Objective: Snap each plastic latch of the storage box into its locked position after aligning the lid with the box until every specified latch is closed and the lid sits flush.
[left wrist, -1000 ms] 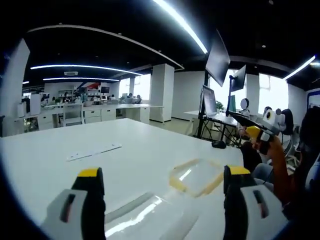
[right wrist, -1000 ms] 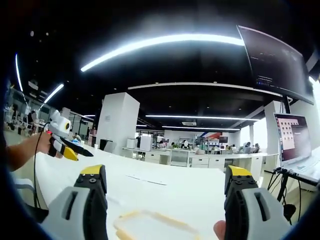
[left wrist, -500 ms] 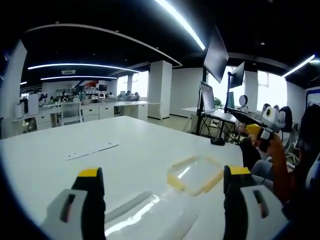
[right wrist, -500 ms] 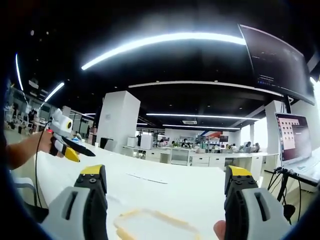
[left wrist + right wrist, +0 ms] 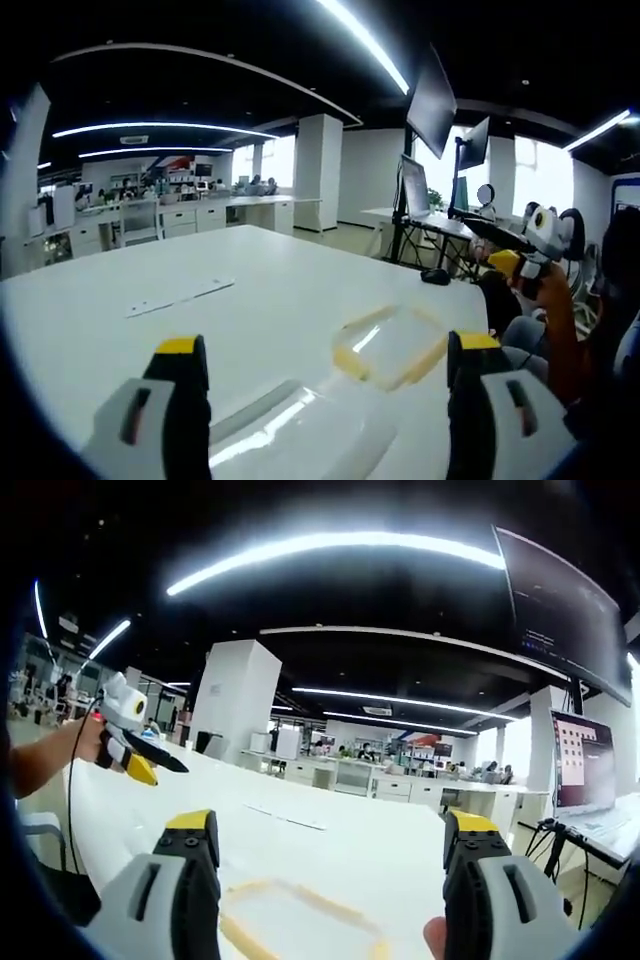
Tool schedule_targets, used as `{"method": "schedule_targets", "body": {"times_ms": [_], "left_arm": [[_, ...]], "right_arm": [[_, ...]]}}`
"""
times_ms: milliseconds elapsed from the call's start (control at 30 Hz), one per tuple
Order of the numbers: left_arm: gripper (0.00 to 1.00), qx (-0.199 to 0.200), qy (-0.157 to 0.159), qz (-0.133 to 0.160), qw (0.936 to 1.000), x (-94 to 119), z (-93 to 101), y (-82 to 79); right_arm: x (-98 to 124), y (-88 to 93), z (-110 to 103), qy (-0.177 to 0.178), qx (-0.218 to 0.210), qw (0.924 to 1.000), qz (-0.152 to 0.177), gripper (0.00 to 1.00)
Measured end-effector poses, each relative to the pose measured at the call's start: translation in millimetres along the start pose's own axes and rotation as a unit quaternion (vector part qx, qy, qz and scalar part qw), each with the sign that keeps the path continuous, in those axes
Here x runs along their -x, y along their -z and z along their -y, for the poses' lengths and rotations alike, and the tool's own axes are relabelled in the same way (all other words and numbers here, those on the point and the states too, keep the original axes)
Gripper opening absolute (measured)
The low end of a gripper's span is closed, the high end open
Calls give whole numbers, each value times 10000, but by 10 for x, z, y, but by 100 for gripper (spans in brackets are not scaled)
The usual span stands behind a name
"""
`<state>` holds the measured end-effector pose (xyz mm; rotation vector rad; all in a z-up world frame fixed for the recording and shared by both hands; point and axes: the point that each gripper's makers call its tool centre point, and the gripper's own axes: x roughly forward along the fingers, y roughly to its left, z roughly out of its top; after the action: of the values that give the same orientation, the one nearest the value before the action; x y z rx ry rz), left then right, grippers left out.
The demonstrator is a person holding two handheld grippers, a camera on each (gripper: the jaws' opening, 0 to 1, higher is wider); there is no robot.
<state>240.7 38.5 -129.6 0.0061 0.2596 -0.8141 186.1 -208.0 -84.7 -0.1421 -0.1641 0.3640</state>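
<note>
A clear lid with a yellow rim (image 5: pixel 392 347) lies flat on the white table (image 5: pixel 250 290); the same lid (image 5: pixel 300 920) sits low between the jaws in the right gripper view. A clear plastic box (image 5: pixel 285 430) shows just beyond my left gripper (image 5: pixel 325 350), whose jaws stand wide apart with nothing between them. My right gripper (image 5: pixel 325 825) is open too, held above the lid. The right gripper (image 5: pixel 525 250) appears at the right edge of the left gripper view, held in a hand. The left gripper (image 5: pixel 130 745) appears at the left of the right gripper view.
A thin white strip (image 5: pixel 180 297) lies on the table (image 5: pixel 330 850) farther off. Monitors on stands (image 5: pixel 440 150) and a laptop (image 5: pixel 585 770) stand beyond the table. White desks and pillars fill the office behind. A person's arm (image 5: pixel 560 330) reaches in at the right.
Both views have tilted slightly, the right gripper view downward, so more of the lid shows. The lid, the box and both grippers' openings stay the same.
</note>
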Motion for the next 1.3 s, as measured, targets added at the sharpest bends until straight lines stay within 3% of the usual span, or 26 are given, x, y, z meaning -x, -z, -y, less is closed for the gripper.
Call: {"method": "schedule_targets", "body": {"times_ms": [567,1300], "left_arm": [[100,-69,148,-200,9997,-124,90,32],[100,-161,224,-390,9989,-271,28,58]], "right_arm": [[7,-38,30,46,-6,9999,90,90],[-21,-52,40,12,-155,9997,206,90]]}}
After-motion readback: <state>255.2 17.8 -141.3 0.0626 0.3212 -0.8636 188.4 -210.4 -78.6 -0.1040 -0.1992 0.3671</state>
